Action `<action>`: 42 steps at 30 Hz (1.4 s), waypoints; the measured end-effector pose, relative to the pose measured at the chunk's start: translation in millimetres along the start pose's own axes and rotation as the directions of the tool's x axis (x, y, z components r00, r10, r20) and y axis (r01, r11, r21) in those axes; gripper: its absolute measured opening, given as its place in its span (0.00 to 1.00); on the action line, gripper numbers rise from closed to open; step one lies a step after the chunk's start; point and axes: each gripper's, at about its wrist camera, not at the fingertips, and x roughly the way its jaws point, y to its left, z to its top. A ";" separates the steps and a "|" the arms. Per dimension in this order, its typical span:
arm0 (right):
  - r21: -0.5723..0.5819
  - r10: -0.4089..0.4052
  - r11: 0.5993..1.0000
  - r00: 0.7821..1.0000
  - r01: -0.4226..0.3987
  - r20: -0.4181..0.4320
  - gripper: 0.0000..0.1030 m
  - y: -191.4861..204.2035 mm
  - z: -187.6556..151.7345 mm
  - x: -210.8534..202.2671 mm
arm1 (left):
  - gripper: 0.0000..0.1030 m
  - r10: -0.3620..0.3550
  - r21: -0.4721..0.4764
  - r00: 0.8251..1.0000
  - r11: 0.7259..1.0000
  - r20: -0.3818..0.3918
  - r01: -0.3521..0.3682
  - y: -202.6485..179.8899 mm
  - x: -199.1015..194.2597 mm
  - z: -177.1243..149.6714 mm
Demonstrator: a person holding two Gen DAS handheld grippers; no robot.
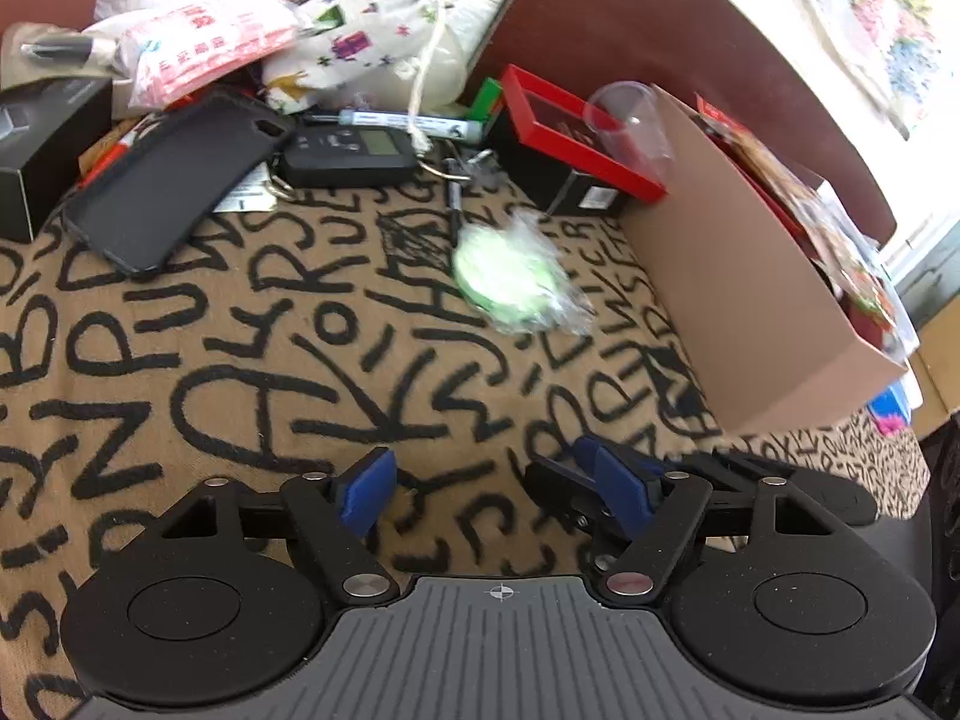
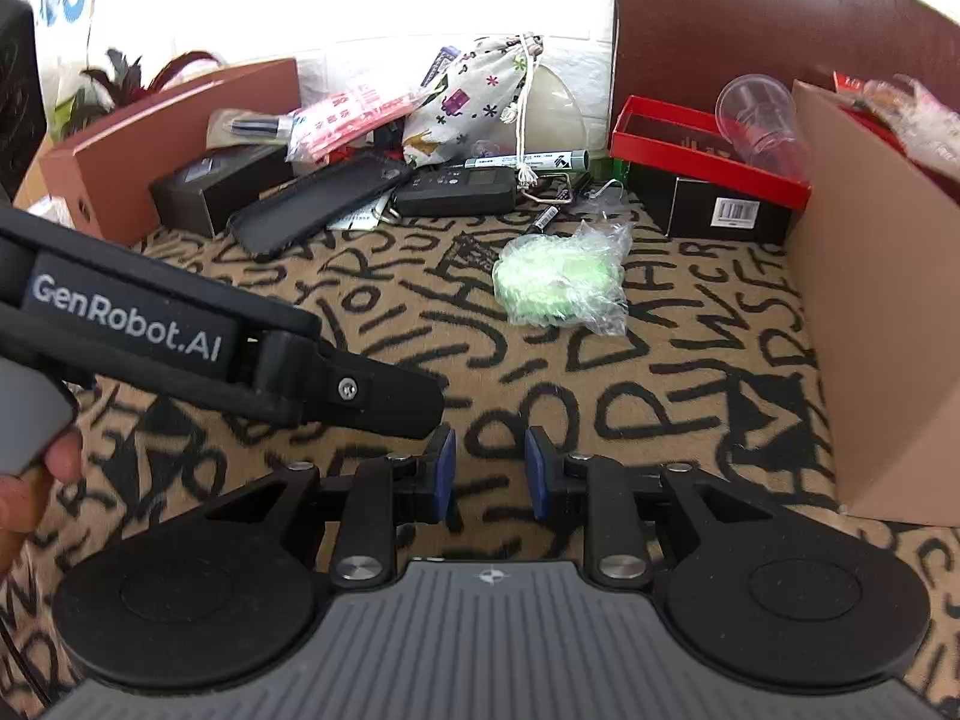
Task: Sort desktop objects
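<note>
Both grippers hang over the bare middle of the bench (image 2: 690, 372), w/ nothing in either. The left gripper (image 1: 468, 489) stands wide, its blue pads well apart and only the lettered cloth between them; the right gripper (image 2: 489, 471) is at a narrow gap, pads near each other but not touching, also empty. No earlier view to go by, so can't say more than that. The nearest loose thing is the green item in crinkly clear wrap (image 2: 561, 285), lying alone on the cloth ahead of both grippers, apart from the rest, prob. why both point that way. The clutter is pushed to the back edge: phone case (image 2: 318, 204), black handheld device (image 2: 456, 192), marker (image 2: 528, 161), printed drawstring bag (image 2: 480, 99), red-rimmed black box (image 2: 714, 180) w/ a clear plastic cup (image 2: 759, 120) on it. The brown cardboard box (image 2: 870, 300) on the right already holds packets, so it looks like a sorting bin kept close to hand. My guess: wrapped green item goes next, and the thin crinkly wrap may slip or crush in a pinch.
</note>
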 end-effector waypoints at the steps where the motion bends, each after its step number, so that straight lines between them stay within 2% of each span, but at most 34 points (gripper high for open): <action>1: -0.008 -0.017 1.000 1.000 0.017 0.006 0.34 -0.9 1.7 -0.5 | 0.81 0.012 0.006 1.000 1.000 0.012 -0.012 -2.6 -0.8 1.7; 3: 0.001 -0.034 0.999 0.999 0.034 0.025 0.46 -5.2 6.2 -1.9 | 0.83 0.017 0.004 0.999 1.000 0.043 -0.017 -6.0 -2.2 8.9; 4: 0.008 -0.039 0.999 0.998 0.039 0.041 0.59 -7.5 8.7 -2.8 | 0.84 0.011 0.007 0.998 1.000 0.055 -0.011 -7.0 -1.6 13.6; 5: 0.008 -0.051 0.999 0.997 0.051 0.057 0.66 -9.1 9.9 -3.4 | 0.84 0.011 0.012 0.998 1.000 0.066 -0.011 -8.2 1.1 19.5; 11: -0.013 -0.080 0.997 0.992 0.081 0.093 0.76 -21.3 22.8 12.4 | 0.84 -0.006 0.077 0.997 0.997 0.071 0.001 -9.7 30.6 49.9; 19: 0.024 -0.045 0.999 0.996 0.043 0.078 0.77 -37.8 36.6 47.2 | 0.84 -0.018 0.077 0.999 0.997 0.037 0.015 -3.4 71.6 73.5; 27: 0.038 -0.022 0.999 0.996 0.019 0.088 0.77 -43.9 43.5 69.4 | 0.85 -0.031 0.162 0.999 0.986 0.040 0.024 -7.6 91.3 87.8; 30: 0.031 -0.012 0.999 0.995 0.009 0.098 0.71 -42.0 45.5 71.7 | 0.85 -0.026 0.197 0.999 0.980 0.035 0.019 -11.0 94.5 89.8; 34: 0.025 0.004 1.000 0.996 -0.006 0.089 0.61 -39.1 46.1 69.1 | 0.76 -0.039 0.199 0.999 0.979 0.016 0.035 -8.0 88.4 86.1; 42: 0.019 0.034 0.999 0.997 -0.035 0.063 0.61 -18.3 23.6 38.8 | 0.73 -0.009 0.198 1.000 0.980 0.008 0.007 -12.7 58.2 46.0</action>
